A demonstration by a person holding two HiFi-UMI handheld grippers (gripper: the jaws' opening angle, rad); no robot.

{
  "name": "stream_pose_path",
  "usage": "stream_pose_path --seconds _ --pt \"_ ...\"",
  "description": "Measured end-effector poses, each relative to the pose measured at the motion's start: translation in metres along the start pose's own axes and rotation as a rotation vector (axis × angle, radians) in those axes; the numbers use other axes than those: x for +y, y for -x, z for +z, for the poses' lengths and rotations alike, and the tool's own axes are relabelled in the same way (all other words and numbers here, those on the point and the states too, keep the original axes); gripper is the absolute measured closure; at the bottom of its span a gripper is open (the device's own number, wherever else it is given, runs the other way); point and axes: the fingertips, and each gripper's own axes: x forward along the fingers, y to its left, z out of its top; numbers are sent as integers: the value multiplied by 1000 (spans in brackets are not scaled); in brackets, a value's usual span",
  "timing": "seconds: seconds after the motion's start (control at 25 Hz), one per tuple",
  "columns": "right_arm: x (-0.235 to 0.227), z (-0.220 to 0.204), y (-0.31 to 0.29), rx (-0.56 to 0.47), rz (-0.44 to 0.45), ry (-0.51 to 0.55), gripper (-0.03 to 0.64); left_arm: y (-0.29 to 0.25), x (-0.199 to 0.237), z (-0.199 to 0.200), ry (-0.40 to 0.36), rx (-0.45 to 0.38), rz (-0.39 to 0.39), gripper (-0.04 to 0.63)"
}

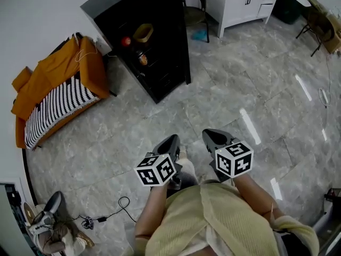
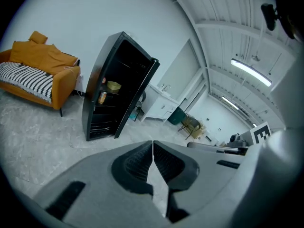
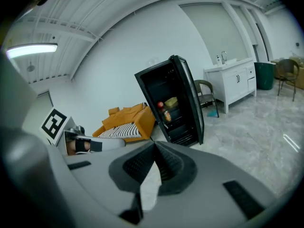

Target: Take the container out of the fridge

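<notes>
A black fridge [image 1: 144,41] stands open across the room, also seen as the fridge [image 2: 114,94] and the fridge [image 3: 173,103]. On an upper shelf sits a yellowish container [image 1: 143,33], the container [image 2: 113,85], the container [image 3: 171,102]. A red item [image 1: 126,41] and a small jar [image 1: 143,59] sit near it. My left gripper [image 1: 173,140] and right gripper [image 1: 209,136] are held low in front of the person, well short of the fridge. Both are shut with nothing between the jaws; the tips meet at the left gripper [image 2: 152,144] and the right gripper [image 3: 154,148].
An orange sofa [image 1: 53,95] with a striped blanket stands left of the fridge. A white cabinet [image 1: 248,4] and a chair [image 1: 194,7] are behind it. Cables [image 1: 106,215] and a shoe [image 1: 50,204] lie on the marble floor at the lower left.
</notes>
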Motion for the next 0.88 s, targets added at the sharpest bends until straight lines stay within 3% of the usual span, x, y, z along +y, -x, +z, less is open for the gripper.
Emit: stream_pose_path --seconds 0.32,0.88 --pt "-4 40 -57 11 -21 -6 589 -34 28 48 12 38 -43 569" --pt "-4 79 -129 8 -55 -18 589 -66 70 94 -7 90 -95 569"
